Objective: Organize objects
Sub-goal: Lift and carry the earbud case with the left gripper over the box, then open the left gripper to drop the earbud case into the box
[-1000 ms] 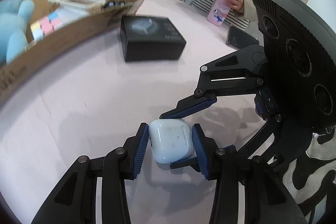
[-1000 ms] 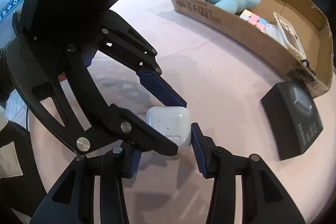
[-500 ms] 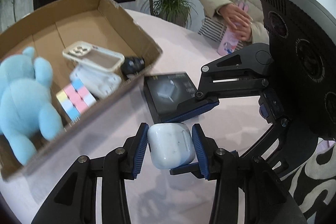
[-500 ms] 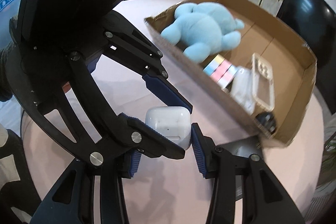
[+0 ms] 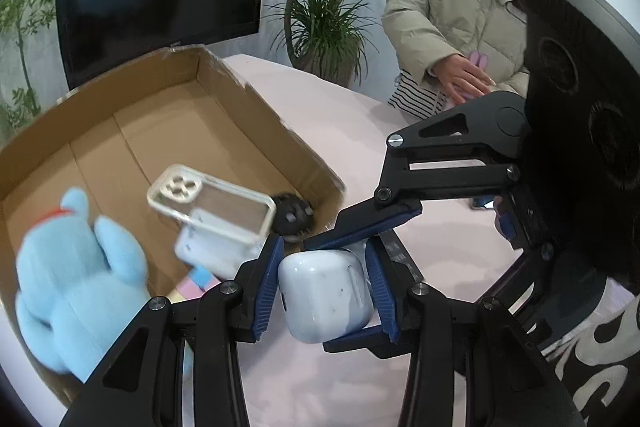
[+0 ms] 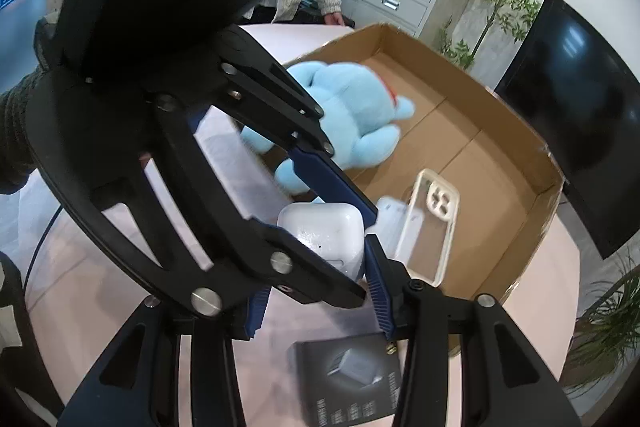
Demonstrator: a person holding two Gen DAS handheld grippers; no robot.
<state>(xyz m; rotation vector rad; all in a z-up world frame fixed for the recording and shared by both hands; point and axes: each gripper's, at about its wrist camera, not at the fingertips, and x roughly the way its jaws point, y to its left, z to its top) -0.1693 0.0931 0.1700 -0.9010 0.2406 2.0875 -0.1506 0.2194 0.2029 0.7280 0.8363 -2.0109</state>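
Earbud case (image 5: pixel 326 293) is being pinched from crossing sides by left gripper (image 5: pixel 325 289) and right gripper (image 6: pixel 316 267), low centre, beside cardboard box (image 5: pixel 256 115).

hidden: pastel cube (image 5: pixel 191 287) mostly behind left gripper (image 5: pixel 324 291) | blurred: plush (image 5: pixel 76 279) | cut off: black box (image 6: pixel 352 383) below gripper fingers

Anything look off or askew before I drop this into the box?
The white earbud case is clamped by both grippers at once, left gripper and right gripper, which is unusual. In the cardboard box, the clear phone case lies tilted on another item.
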